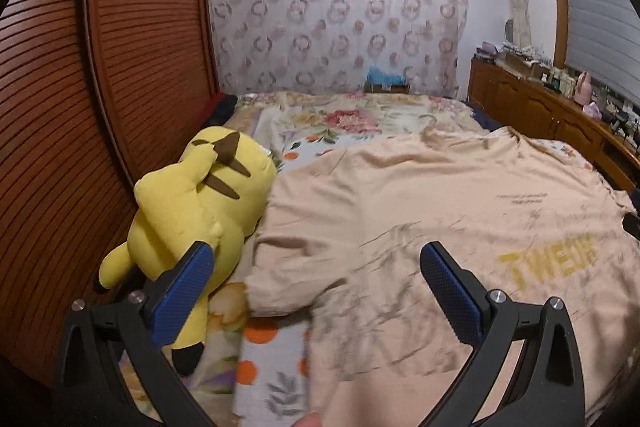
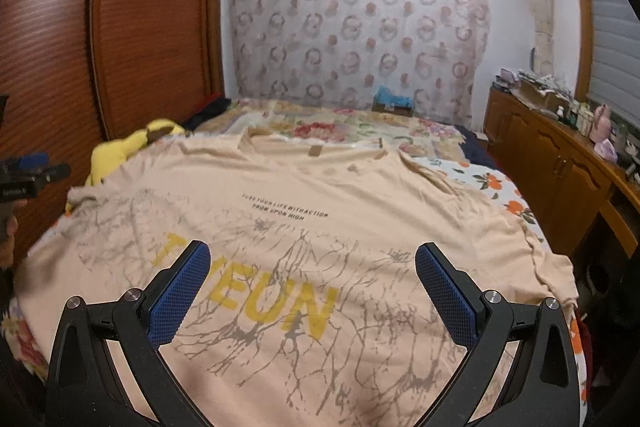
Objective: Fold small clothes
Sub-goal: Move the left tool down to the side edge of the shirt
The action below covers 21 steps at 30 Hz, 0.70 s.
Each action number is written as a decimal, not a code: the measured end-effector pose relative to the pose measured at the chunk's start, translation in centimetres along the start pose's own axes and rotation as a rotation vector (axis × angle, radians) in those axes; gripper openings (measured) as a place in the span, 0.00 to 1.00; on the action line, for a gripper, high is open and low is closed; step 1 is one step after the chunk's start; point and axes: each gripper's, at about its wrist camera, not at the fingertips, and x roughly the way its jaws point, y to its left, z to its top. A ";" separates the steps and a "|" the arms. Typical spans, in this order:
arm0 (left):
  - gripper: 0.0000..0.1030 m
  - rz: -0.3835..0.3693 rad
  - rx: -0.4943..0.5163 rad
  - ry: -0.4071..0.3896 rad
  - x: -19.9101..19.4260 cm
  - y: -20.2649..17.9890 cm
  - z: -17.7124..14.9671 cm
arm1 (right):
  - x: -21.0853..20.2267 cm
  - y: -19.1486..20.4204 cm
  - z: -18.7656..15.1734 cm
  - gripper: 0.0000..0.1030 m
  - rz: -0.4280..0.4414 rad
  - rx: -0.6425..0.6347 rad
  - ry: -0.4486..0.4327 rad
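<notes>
You are working at a bed (image 2: 476, 173) covered by a floral sheet, with a slatted wooden wardrobe (image 1: 120, 67) along its left edge, a patterned curtain (image 2: 356, 27) at the far end and a wooden cabinet (image 2: 560, 163) along the right edge. At the left edge of the bed, against the wardrobe, a yellow plush toy (image 1: 196, 203) lies on its side, touching the left sleeve of the shirt. Your left gripper (image 1: 316, 259) hangs above that sleeve with its blue-padded fingers (image 1: 184, 291) spread wide, holding nothing. The peach T-shirt (image 2: 340, 195) lies spread flat and print side up across the middle of the bed, collar toward the far end, hem at the near edge, with yellow lettering and a grey branch pattern across the chest. Its right sleeve reaches nearly to the bed's right edge. Your right gripper (image 2: 312, 259) sits over the lower part of the shirt, above the yellow letters, jaws likewise wide apart and empty.
</notes>
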 end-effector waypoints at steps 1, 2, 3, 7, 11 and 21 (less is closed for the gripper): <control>1.00 -0.005 0.000 0.014 0.4 0.5 -0.1 | 0.5 0.0 0.0 1.00 0.006 -0.011 0.012; 1.00 -0.011 -0.001 0.027 0.6 1.0 -0.1 | 1.0 0.1 0.2 1.00 0.013 -0.019 0.023; 1.00 -0.026 -0.007 0.040 0.9 1.6 -0.2 | 1.6 0.3 0.3 1.00 0.022 -0.030 0.034; 1.00 -0.073 -0.023 0.118 2.9 3.4 -0.3 | 3.6 1.0 0.8 1.00 0.062 -0.066 0.077; 0.96 -0.112 -0.080 0.190 5.1 5.3 -0.7 | 5.5 1.6 0.8 1.00 0.092 -0.100 0.119; 0.44 -0.230 -0.184 0.345 8.7 7.3 -1.9 | 8.7 3.5 -0.5 1.00 0.169 -0.187 0.272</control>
